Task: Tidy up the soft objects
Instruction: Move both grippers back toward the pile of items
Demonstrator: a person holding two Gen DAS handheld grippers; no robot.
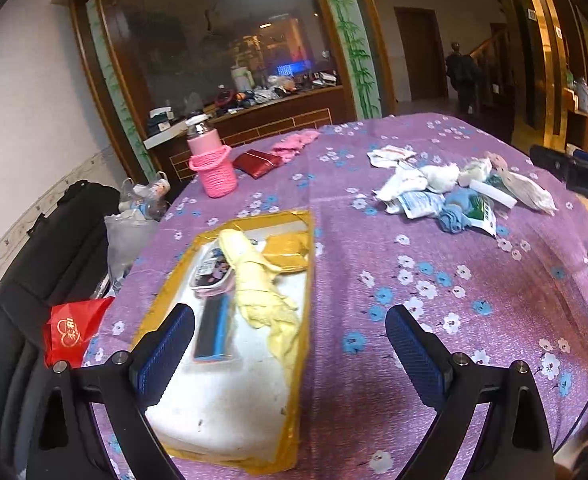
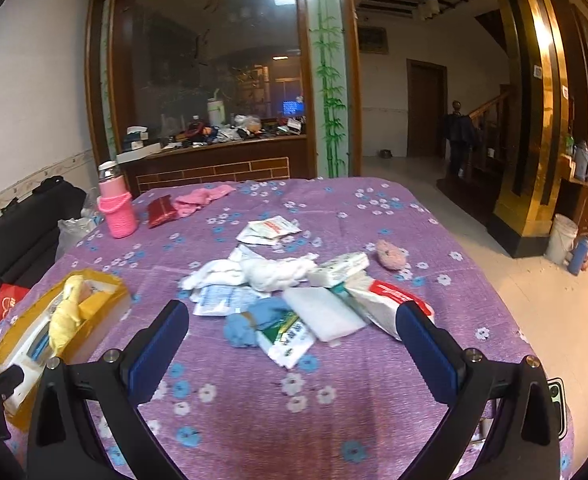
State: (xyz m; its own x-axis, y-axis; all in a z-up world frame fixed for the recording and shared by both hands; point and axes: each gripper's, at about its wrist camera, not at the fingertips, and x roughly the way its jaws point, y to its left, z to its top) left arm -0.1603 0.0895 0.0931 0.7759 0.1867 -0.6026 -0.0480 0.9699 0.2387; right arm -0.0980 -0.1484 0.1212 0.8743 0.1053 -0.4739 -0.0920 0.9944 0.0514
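Box (image 1: 162,412) at left holds a yellow glove (image 1: 260,288) and few items; pile (image 2: 294,296) remains mid-table. Left gripper (image 1: 290,348) and right gripper (image 2: 294,344) spread, empty.

This looks like a family home: a table under a purple flowered cloth (image 2: 254,412), a glass partition with painted bamboo (image 2: 327,80), a wooden door (image 2: 423,108), a staircase (image 2: 489,120) and a cluttered wooden counter (image 2: 214,148).
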